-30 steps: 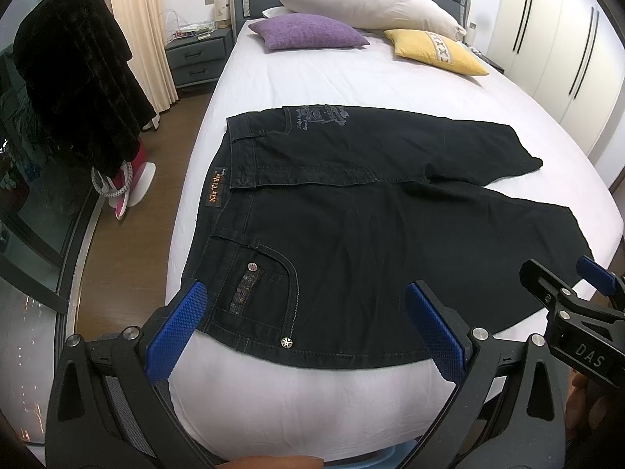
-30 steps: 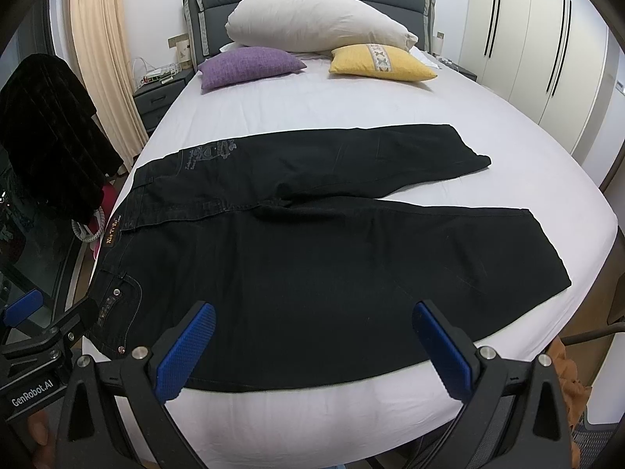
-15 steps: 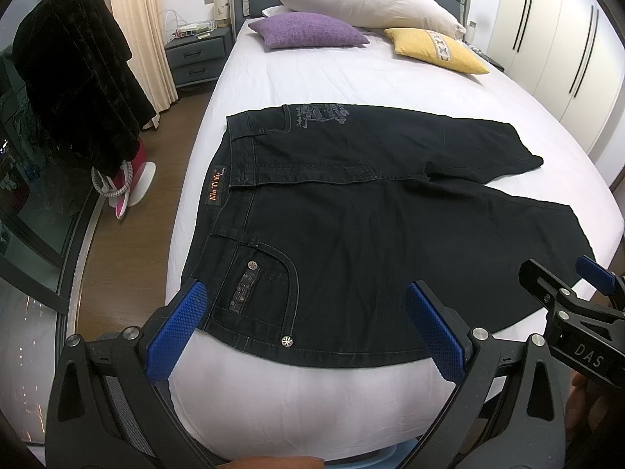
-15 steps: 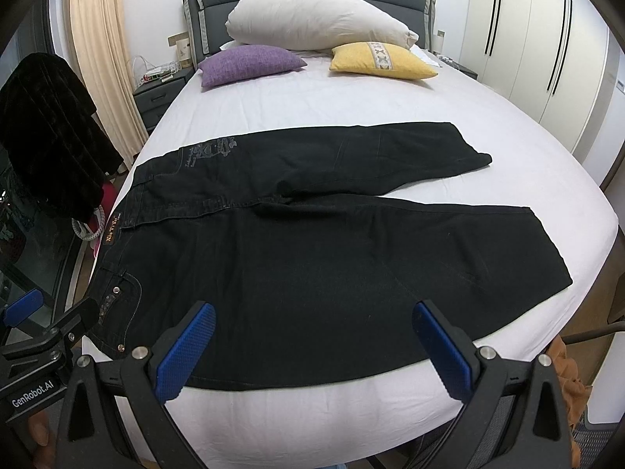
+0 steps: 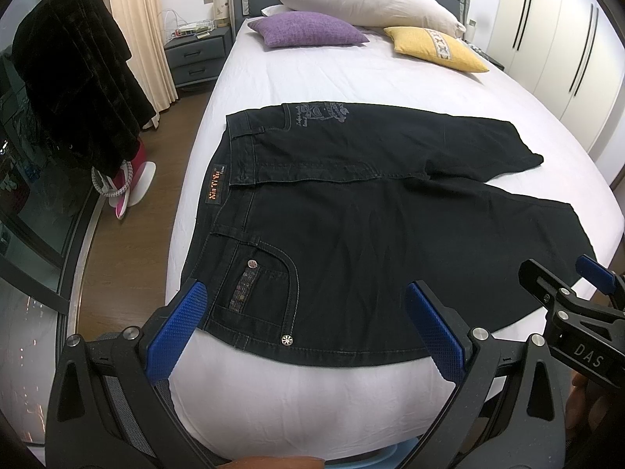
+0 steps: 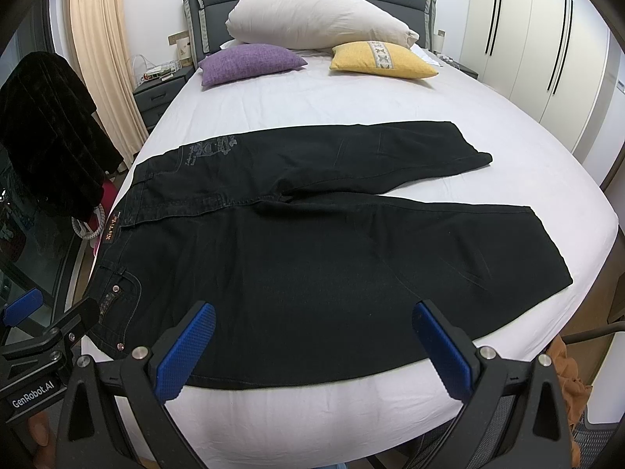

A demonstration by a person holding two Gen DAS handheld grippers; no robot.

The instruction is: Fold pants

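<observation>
Nothing moved; black denim pants [image 5: 351, 234] flat; both tools wide open, empty.

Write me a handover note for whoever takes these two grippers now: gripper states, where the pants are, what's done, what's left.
Left gripper: open, empty, hovering above the waist end near the studded pocket.
Right gripper: open, empty, above the near edge of the near leg.
Black denim pants: spread flat across the white bed, waistband toward the left edge, both legs running right, far leg angled away from the near one.
Done: pants laid out; no fold visible.
Left: every fold. Probably start by bringing one leg over the other, then fold lengthwise.
</observation>
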